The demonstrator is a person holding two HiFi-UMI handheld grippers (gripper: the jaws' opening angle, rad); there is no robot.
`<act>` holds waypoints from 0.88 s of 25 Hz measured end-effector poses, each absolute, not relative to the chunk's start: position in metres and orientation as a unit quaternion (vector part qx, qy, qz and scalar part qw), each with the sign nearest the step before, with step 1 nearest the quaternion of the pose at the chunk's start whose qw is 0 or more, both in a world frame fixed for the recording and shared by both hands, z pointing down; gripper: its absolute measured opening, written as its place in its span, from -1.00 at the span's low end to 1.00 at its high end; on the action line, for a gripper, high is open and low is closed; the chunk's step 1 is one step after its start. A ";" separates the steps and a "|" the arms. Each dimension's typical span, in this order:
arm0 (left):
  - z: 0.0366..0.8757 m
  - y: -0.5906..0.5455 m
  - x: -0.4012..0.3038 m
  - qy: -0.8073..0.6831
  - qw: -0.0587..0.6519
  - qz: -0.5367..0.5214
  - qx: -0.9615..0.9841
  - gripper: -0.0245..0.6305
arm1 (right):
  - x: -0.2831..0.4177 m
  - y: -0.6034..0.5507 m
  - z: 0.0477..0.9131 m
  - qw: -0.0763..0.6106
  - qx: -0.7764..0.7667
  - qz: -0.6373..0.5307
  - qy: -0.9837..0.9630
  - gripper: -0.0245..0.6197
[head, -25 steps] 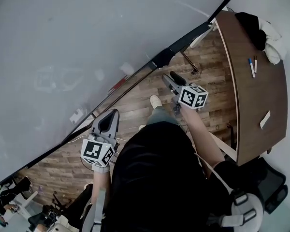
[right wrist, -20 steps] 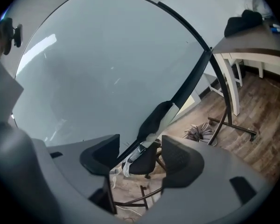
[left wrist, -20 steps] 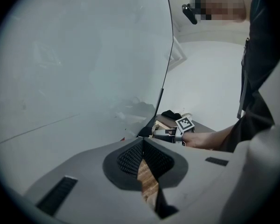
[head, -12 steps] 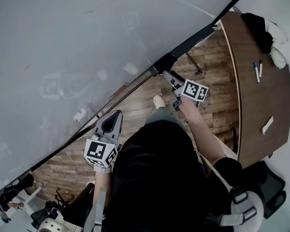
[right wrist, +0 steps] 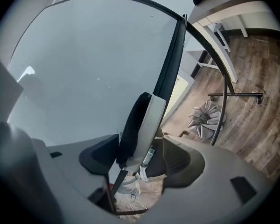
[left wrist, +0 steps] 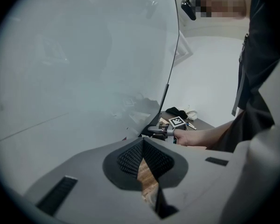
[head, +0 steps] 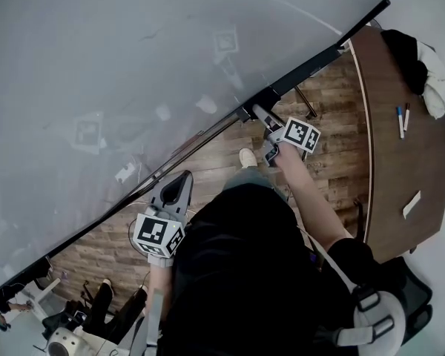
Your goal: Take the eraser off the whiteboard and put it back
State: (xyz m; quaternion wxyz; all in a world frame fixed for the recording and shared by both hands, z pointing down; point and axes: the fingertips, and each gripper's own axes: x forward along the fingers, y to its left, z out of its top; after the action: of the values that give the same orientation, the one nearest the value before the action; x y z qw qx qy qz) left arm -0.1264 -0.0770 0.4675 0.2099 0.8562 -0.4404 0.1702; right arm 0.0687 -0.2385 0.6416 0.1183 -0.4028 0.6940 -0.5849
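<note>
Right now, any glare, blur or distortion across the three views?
Head view: even light, faint reflections on the whiteboard, mild edge bending. Left gripper view: fisheye vignette, mosaic patch top right. Right gripper view: strong fisheye curve, small glare spot, eraser sharp.

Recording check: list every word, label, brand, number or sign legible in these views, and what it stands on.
No readable text anywhere.
Left claw's cube and right claw's cube: black-and-white square patterns only, no letters.
Whiteboard: faint marks and reflections, nothing legible.
Pens on the table: too small to read.
</note>
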 end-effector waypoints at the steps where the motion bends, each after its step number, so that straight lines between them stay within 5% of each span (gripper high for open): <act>1: 0.468 -0.077 -0.128 -0.442 0.211 0.171 0.855 -0.91 | 0.067 -0.240 0.642 0.119 -0.402 -0.588 0.692 -0.04; 22: 0.476 -0.068 -0.136 -0.454 0.220 0.166 0.847 -0.91 | 0.065 -0.238 0.642 0.139 -0.402 -0.615 0.664 -0.25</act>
State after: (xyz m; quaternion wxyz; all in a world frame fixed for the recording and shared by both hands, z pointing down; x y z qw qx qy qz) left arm -0.1355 -0.0683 0.4756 0.2203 0.8471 -0.4543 0.1657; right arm 0.0651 -0.2376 0.6417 0.1386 -0.4015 0.6639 -0.6154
